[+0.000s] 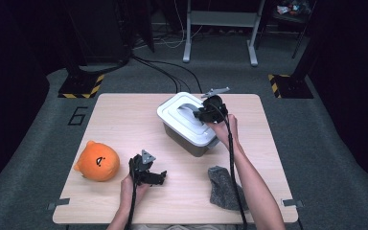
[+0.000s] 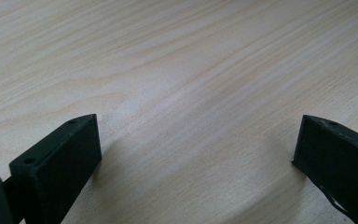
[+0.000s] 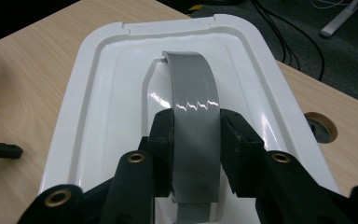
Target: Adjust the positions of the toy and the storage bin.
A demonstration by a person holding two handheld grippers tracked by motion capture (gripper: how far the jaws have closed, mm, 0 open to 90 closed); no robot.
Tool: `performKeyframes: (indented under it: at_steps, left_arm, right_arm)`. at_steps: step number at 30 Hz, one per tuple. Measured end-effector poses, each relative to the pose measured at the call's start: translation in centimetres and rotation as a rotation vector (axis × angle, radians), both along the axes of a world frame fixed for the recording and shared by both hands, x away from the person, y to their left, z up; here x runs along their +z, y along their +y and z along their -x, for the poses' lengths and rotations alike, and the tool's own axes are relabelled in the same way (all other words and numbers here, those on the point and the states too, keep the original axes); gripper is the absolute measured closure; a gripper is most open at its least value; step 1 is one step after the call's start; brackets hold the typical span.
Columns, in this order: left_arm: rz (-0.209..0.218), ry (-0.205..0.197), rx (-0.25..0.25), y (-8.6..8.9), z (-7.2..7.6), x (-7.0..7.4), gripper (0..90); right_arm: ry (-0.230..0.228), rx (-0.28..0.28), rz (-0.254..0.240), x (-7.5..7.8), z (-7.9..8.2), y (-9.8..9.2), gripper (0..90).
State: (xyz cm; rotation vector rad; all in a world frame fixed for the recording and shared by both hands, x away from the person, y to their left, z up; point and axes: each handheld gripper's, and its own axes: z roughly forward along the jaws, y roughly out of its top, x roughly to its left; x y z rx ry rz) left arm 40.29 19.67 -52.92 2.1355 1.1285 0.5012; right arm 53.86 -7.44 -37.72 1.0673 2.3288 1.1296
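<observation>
Grey handle (image 3: 193, 126) arches over the white lid (image 3: 98, 102) of the storage box (image 1: 188, 125), which sits at the table's far middle — your right gripper (image 3: 196, 140) has its pads pressed against the handle's two edges. Your left gripper (image 1: 146, 172) rests low near the front edge, jaws wide apart with bare wood between them. An orange plush toy (image 1: 97, 161) lies well to its left; a grey cloth (image 1: 223, 187) lies by your right forearm. Nothing crowds the box. The light wooden table (image 1: 124, 120) stands on grey carpet in a dark room, with cables and a metal stand behind — the box's contents stay hidden under the lid
</observation>
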Motion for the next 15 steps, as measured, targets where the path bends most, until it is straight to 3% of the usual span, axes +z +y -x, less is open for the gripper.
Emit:
performKeyframes:
  at_steps: [8, 15]
  left_arm:
    - [0.000, 0.000, 0.000, 0.0, 0.0, 0.0, 0.3]
    - [0.000, 0.000, 0.000, 0.0, 0.0, 0.0, 0.3]
  right_arm:
    - [0.031, -0.027, -0.011, 0.1, 1.0, 0.2, 66.9]
    - [0.019, -0.010, -0.004, 0.1, 1.3, 0.1, 66.8]
